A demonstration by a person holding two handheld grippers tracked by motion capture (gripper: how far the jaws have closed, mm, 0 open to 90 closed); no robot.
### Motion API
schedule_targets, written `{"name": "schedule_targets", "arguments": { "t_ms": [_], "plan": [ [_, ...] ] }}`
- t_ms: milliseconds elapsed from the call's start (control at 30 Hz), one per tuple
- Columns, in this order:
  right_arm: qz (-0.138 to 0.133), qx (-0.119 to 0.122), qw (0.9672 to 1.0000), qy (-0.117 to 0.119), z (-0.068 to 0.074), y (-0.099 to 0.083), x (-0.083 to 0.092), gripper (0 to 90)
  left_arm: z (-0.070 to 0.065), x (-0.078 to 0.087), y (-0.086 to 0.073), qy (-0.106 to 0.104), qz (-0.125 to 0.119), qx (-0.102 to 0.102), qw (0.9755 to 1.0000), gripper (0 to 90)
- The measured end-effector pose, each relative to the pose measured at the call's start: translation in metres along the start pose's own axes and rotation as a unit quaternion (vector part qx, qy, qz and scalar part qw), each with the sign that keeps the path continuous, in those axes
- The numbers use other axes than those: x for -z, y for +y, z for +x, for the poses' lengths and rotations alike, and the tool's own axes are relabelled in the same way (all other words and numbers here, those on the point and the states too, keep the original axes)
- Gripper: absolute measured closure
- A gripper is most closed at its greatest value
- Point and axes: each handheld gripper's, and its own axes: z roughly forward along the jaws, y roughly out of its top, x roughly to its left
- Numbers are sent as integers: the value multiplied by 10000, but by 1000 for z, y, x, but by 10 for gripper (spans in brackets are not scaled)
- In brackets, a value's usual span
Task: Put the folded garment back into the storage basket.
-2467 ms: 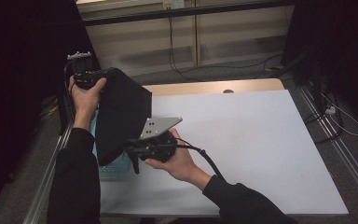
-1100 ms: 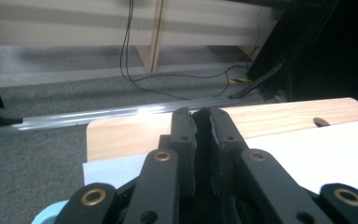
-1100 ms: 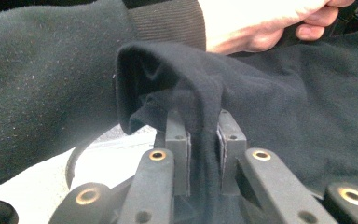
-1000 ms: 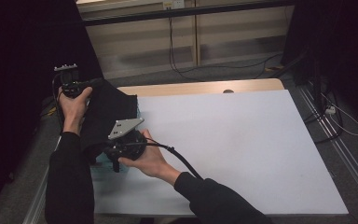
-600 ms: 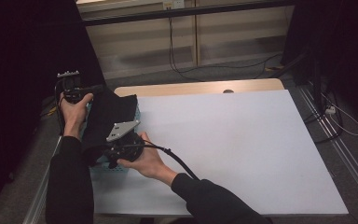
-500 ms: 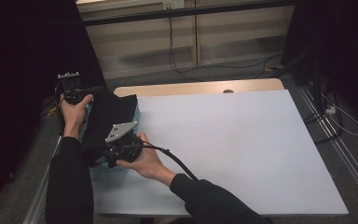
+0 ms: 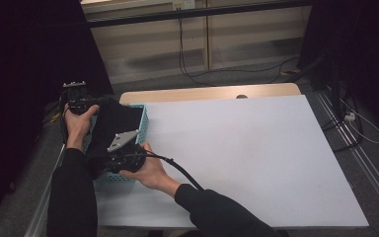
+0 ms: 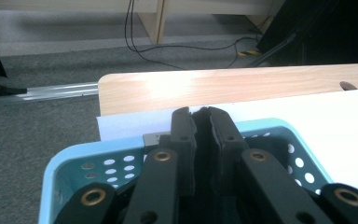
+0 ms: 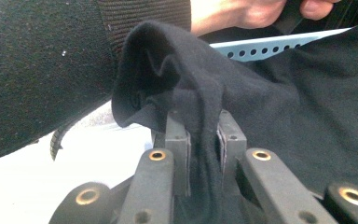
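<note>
We see a black cloth [image 7: 116,129] draped into and over the light blue perforated basket [image 7: 144,120] at the table's [image 7: 256,148] left edge. Left gripper [image 8: 200,122] sits above the basket's far-left corner, jaws narrow, clamped on a fold of the cloth. Right gripper [image 9: 204,135] is at the basket's near side, jaws pinched on bunched black fabric. The person's left sleeve [image 9: 51,60] is just beside the cloth.
</note>
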Motion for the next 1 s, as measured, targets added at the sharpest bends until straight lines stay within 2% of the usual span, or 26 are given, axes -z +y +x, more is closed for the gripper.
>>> {"name": "schedule_targets", "arguments": {
  "t_ms": [133, 200, 267, 333, 400, 500, 533, 633, 700, 767, 833, 900, 1000],
  "plan": [
    [27, 1, 10000, 19, -2, -1, -2, 793, 0, -4, 1, 36, 78, -97, 9999, 817],
    [44, -1, 10000, 8, -3, -1, -3, 793, 0, -6, 0, 107, 83, -94, 9999, 816],
    [75, -12, 10000, -13, -5, -2, -4, 792, 1, -8, -2, 234, 139, -153, 9995, 816],
    [144, 8, 9999, 10, -6, -4, -5, 792, 2, -10, -4, 275, 189, -211, 9992, 815],
    [215, 34, 9997, 51, -6, -6, -7, 791, 2, -12, -6, 350, 310, -288, 9985, 815],
    [231, 1, 9997, 71, -7, -7, -10, 791, 4, -14, -9, 458, 363, -280, 9979, 814],
    [237, -11, 9997, 72, -7, -8, -10, 791, 4, -14, -9, 437, 353, -236, 9981, 814],
    [269, 9, 9996, 89, -7, -8, -12, 790, 6, -14, -11, 483, 454, -300, 9973, 813],
    [283, -13, 9995, 111, -8, -9, -12, 790, 7, -16, -14, 604, 598, -388, 9956, 811],
    [322, -20, 9994, 128, -9, -9, -13, 789, 9, -18, -17, 643, 701, -389, 9947, 809],
    [352, -20, 9993, 154, -9, -9, -14, 788, 10, -20, -19, 674, 694, -306, 9948, 807],
    [373, -4, 9992, 167, -10, -9, -15, 788, 12, -22, -20, 693, 797, -349, 9938, 805],
    [394, -6, 9991, 176, -10, -9, -16, 787, 13, -25, -21, 792, 801, -301, 9932, 803]
  ]
}}
